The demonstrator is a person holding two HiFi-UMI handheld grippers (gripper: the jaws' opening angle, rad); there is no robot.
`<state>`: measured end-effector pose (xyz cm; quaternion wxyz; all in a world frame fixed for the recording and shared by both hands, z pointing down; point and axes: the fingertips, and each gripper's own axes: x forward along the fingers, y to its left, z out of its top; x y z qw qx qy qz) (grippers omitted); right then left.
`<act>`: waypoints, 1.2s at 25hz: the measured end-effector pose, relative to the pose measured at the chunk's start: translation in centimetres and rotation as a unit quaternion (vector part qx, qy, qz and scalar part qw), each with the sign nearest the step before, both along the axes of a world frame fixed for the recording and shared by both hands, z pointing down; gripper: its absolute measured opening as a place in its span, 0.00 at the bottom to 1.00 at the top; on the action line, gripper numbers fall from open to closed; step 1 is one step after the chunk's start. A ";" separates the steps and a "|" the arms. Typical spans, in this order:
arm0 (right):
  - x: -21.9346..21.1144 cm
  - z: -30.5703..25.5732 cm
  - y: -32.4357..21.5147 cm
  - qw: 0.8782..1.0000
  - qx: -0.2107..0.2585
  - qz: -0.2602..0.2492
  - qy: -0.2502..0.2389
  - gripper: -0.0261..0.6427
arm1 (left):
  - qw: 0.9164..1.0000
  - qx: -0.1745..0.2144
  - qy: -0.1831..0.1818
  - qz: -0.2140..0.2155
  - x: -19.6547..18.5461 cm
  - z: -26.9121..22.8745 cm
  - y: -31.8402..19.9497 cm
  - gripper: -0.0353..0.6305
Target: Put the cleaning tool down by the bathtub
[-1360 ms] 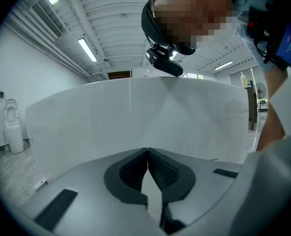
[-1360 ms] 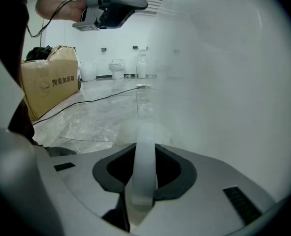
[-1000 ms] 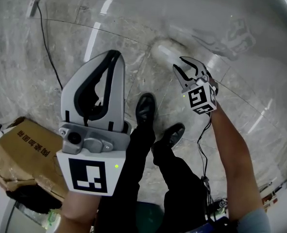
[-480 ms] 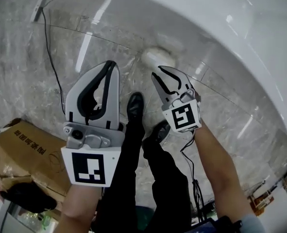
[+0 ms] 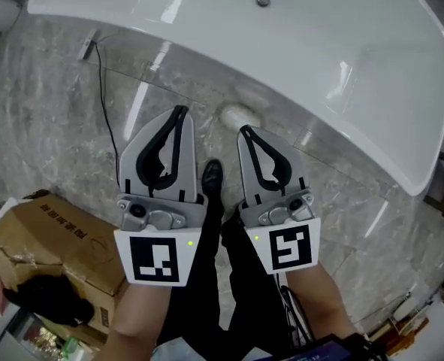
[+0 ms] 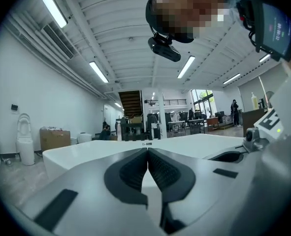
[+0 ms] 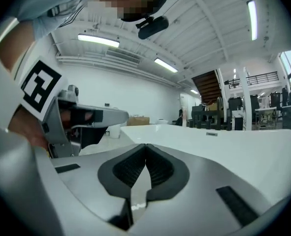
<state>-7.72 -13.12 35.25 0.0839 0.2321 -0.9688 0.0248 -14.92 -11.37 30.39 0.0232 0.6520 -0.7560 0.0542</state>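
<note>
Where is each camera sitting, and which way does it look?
Head view: on the person's head, looking steeply down at bathtub, floor, legs, forearms, left claw and right claw.
Left gripper view: on the left claw, facing level over the bathtub; its shut jaws show.
Right gripper view: on the right claw, facing likewise; jaws just closed, empty.
Shared: the bathtub.

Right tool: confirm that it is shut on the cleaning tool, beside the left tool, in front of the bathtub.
Wrong in one respect: the right tool is shut on nothing. Its jaws have just closed, and the right gripper view shows them meeting with nothing between them; the cleaning tool lies on the floor by the bathtub. It is beside the left tool, as stated.
</note>
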 end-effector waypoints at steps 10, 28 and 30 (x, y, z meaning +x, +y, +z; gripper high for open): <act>1.7 -7.3 -2.4 0.998 0.048 0.029 -0.015 0.06 | 0.999 0.019 -0.015 0.027 2.4 -4.6 -0.9 0.08; 2.7 -6.1 -4.2 0.998 0.044 0.045 -0.022 0.06 | 0.999 0.006 -0.009 0.041 3.2 -2.4 -2.3 0.08; 2.8 -6.0 -4.3 0.998 0.042 0.046 -0.022 0.06 | 0.999 0.007 -0.007 0.042 3.3 -2.4 -2.6 0.08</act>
